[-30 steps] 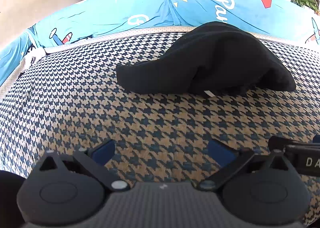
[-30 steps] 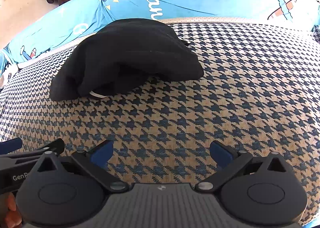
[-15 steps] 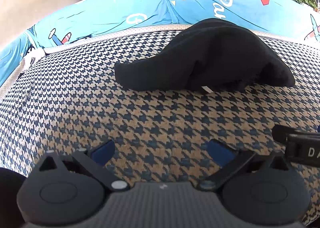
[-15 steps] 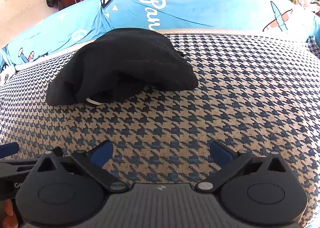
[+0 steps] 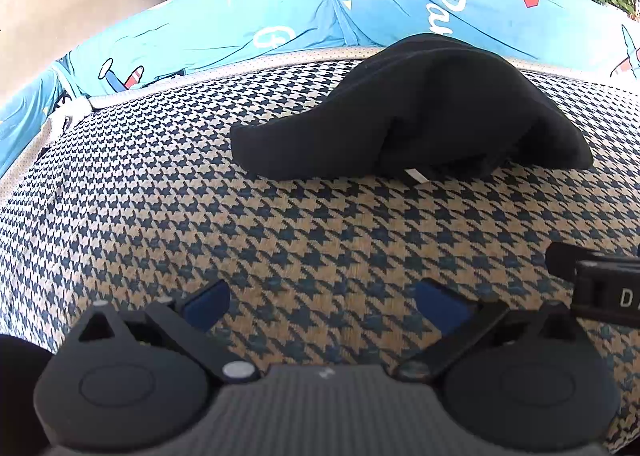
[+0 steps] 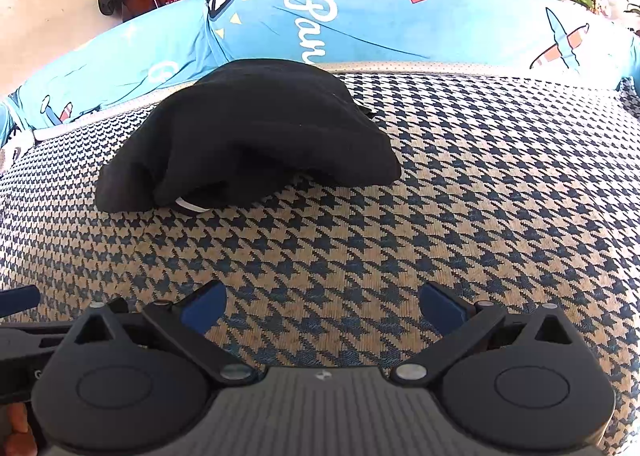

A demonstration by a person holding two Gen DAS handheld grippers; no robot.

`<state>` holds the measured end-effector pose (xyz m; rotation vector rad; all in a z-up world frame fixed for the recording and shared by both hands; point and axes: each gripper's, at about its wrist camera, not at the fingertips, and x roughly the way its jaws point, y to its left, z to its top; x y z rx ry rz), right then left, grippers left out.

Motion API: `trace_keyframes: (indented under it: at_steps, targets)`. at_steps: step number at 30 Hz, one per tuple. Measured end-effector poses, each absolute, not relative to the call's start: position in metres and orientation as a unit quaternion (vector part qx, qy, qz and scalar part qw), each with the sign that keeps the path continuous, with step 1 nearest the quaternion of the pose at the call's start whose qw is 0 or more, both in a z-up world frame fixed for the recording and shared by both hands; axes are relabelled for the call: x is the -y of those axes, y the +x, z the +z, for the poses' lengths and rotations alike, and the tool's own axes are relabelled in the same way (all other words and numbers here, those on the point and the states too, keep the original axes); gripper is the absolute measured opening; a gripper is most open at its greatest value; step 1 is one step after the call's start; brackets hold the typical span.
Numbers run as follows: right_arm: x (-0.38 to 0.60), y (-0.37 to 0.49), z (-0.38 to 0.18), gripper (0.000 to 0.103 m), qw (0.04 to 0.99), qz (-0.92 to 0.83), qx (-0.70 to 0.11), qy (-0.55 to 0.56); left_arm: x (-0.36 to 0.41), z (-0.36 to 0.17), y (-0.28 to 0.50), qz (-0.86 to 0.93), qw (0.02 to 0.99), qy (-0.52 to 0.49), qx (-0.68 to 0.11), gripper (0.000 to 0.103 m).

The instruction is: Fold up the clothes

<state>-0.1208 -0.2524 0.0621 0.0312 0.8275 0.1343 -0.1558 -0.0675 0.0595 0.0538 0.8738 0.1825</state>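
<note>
Both views slightly farther back; black garment [image 5: 420, 112] long axis left-right; left gripper [image 5: 320, 306] and right gripper [image 6: 322, 308] wide, empty.

Bright daylight fills both of my views, strongest on the far pale wall [image 6: 40, 16], which looks nearly washed out. The crumpled black fabric garment [image 5: 420, 112] is so dark that its folds barely show, and it casts a thin soft shadow on the houndstooth blue-and-tan woven cover [image 6: 480, 184]. The fisheye bows the far edge, corners go black, and focus is sharp.
</note>
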Motion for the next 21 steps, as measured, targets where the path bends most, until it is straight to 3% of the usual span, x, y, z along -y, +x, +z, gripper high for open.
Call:
trace_keyframes:
  at_steps: [21]
  targets:
    - [0.2553,-0.1181,0.0606,0.103,0.907,0.058,-0.416,0.03,0.0632,0.0548,-0.1542,0.08,0.895,0.014,-0.438,0.103]
